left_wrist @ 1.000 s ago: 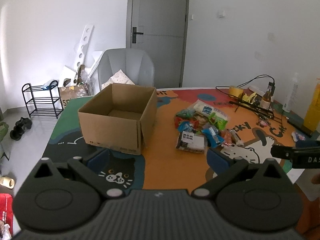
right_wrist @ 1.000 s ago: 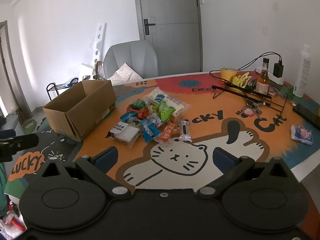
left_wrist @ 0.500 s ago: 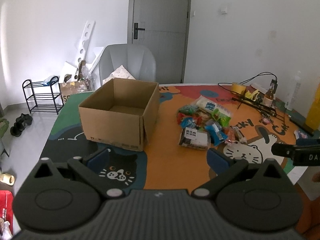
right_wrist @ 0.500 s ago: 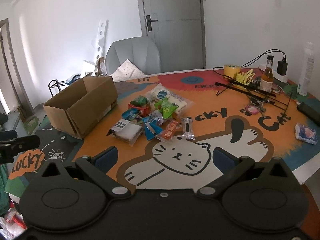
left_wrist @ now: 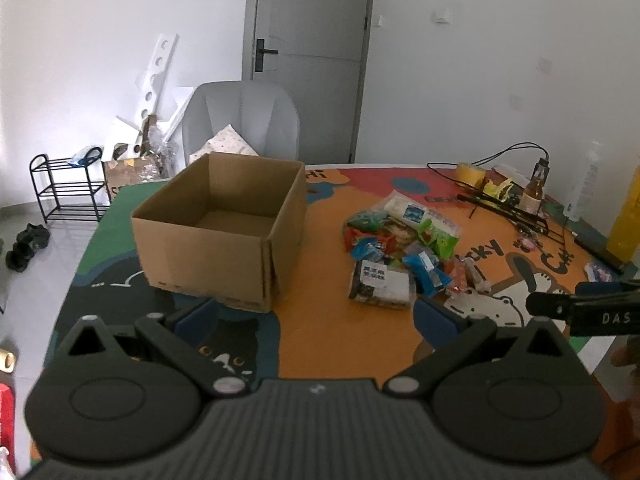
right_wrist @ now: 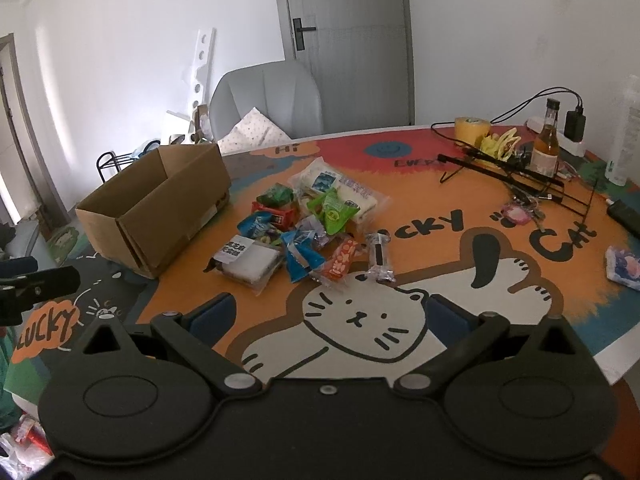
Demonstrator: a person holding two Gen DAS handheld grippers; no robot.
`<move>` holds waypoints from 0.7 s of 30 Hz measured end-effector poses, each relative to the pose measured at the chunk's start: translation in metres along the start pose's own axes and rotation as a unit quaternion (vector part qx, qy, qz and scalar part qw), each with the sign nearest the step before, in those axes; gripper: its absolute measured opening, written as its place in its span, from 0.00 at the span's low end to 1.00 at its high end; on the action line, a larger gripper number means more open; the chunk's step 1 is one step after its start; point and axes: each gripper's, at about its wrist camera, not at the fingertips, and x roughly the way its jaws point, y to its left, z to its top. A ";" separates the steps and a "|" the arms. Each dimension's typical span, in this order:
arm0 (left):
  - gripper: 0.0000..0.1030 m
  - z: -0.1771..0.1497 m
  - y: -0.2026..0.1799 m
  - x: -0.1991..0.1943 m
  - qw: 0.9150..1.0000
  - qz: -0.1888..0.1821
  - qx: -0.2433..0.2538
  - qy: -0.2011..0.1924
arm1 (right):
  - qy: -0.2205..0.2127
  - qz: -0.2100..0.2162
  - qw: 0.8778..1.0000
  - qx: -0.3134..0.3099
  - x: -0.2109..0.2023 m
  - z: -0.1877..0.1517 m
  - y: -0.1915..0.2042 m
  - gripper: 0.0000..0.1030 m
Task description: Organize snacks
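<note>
Now | cardboard box (left_wrist: 218, 232): nothing visible inside | snack pile (right_wrist: 304, 224): beside it on mat | both hand-held grippers: wide, holding nothing

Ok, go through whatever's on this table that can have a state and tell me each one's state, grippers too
cardboard box: open at the top, upright, nothing visible inside
snack pile: loose on the mat, outside the box, packets overlapping
left gripper: open, empty, above the mat
right gripper: open, empty, above the cat drawing
brown bottle: upright, capped
tape roll: lying flat
door: shut
</note>
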 end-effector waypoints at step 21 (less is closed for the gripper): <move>0.98 0.018 -0.034 0.077 0.997 -0.078 0.004 0.005 | 0.003 0.053 0.998 0.033 0.056 0.019 -0.036 0.85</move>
